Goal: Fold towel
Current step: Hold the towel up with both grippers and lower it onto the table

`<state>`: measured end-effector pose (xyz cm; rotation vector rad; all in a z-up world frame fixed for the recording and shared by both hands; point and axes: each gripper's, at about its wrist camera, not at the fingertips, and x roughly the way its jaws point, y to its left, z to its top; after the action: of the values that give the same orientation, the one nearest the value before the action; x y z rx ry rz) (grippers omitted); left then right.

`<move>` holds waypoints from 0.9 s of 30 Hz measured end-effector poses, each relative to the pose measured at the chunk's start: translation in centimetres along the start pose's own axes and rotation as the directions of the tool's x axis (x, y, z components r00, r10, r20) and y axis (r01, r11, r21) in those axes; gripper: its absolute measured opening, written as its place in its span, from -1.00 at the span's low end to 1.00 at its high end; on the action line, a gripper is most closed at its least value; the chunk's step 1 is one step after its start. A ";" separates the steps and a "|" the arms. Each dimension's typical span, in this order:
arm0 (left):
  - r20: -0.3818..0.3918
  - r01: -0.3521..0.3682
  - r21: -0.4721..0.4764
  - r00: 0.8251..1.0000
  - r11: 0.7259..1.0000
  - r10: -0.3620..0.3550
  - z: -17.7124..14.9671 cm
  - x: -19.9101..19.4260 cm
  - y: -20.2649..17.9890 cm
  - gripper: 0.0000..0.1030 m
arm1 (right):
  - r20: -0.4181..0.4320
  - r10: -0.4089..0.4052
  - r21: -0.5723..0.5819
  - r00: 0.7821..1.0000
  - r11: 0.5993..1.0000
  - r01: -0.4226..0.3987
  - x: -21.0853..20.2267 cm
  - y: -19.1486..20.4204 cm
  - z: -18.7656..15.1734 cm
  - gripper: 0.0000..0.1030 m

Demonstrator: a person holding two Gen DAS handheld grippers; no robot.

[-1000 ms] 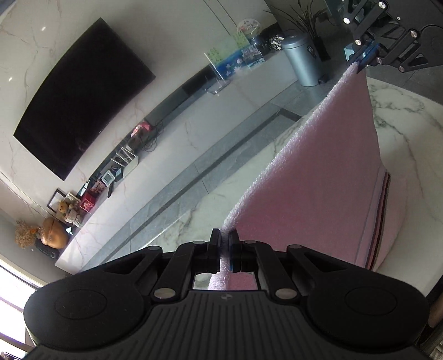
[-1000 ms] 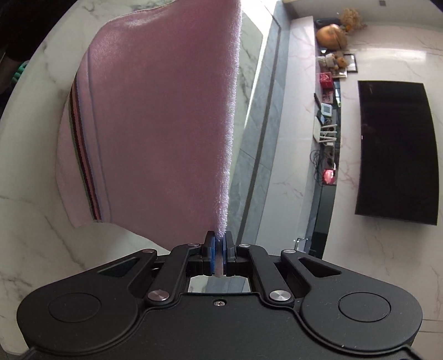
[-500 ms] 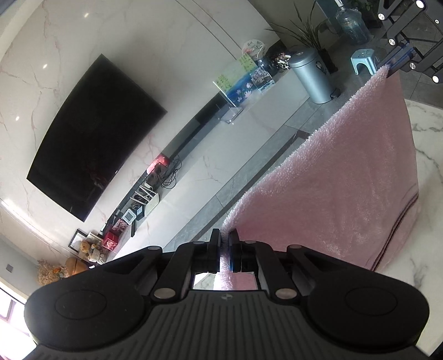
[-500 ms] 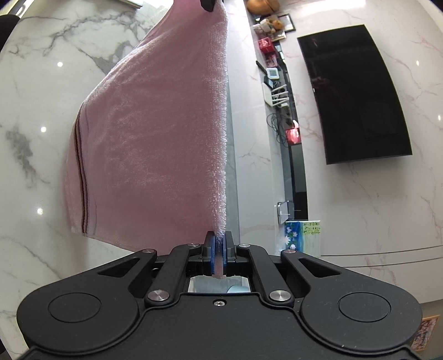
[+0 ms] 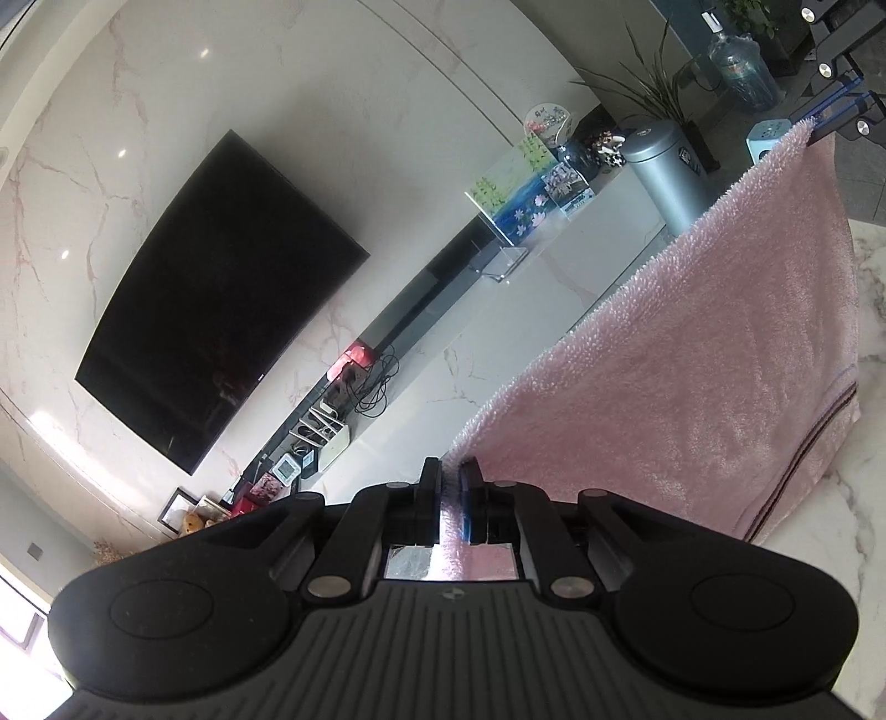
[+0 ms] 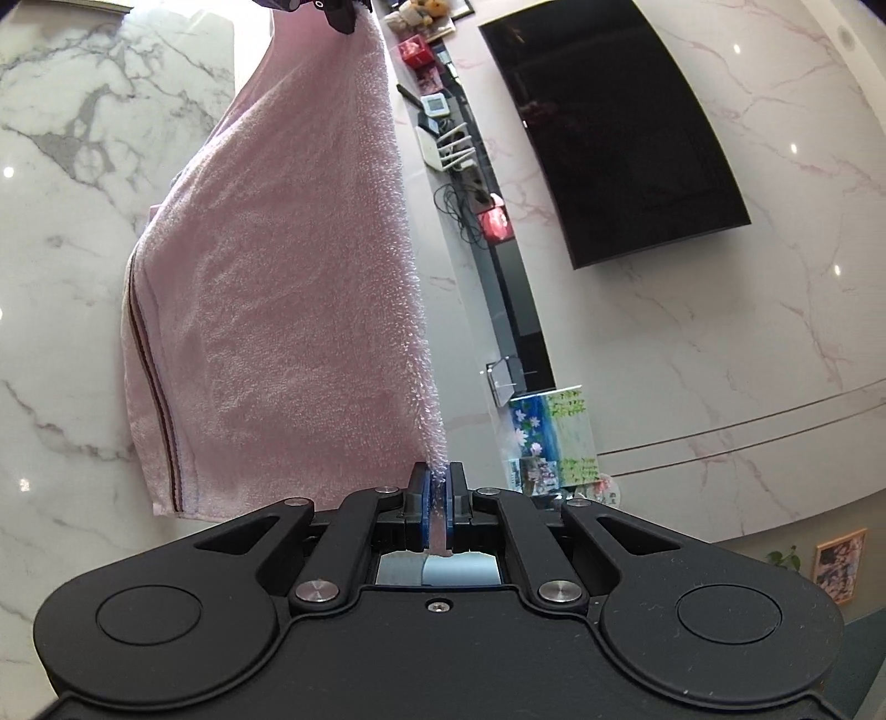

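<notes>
A pink towel (image 5: 692, 360) with dark stripes near one end hangs stretched between both grippers above the white marble table (image 6: 66, 166). My left gripper (image 5: 451, 471) is shut on one top corner, with a sliver of light beside the cloth. My right gripper (image 6: 437, 476) is shut on the other top corner, the cloth pinched between its blue pads. Each gripper shows in the other's view: the right one (image 5: 830, 111) at the top right edge, the left one (image 6: 338, 11) at the top edge. The towel (image 6: 288, 288) drapes with its striped edge lowest, close over the table.
A dark TV (image 5: 221, 293) hangs on the marble wall above a long low console (image 5: 421, 332) with small items and cables. A silver bin (image 5: 664, 171), a plant, a water bottle (image 5: 742, 66) and a blue stool stand on the floor beyond the table (image 5: 869, 266).
Both grippers have carried the towel sideways along the table, and both views now tilt further up the wall. The right gripper has rolled. Both grips on the corners persist.
</notes>
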<state>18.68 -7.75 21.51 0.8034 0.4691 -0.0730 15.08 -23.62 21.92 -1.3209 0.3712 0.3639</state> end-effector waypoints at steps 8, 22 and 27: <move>0.048 0.095 0.094 0.994 0.991 -0.100 -5.6 -4.2 -3.2 -0.86 | 0.013 0.141 -0.033 0.990 0.989 -0.141 -3.4 5.3 -2.8 -0.95; -0.063 0.459 0.045 0.888 0.887 -0.456 -20.0 -11.3 -12.3 -0.86 | 0.001 0.498 0.087 0.867 0.864 -0.496 -9.7 19.8 -8.6 -0.95; -0.108 0.526 -0.006 0.845 0.851 -0.523 -22.9 -12.0 -14.0 -0.86 | 0.016 0.567 0.169 0.824 0.810 -0.561 -10.8 22.8 -9.7 -0.95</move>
<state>-4.02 -2.67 3.59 0.6846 0.7843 -0.5509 -5.58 -28.80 5.21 -1.0301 0.8163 0.7933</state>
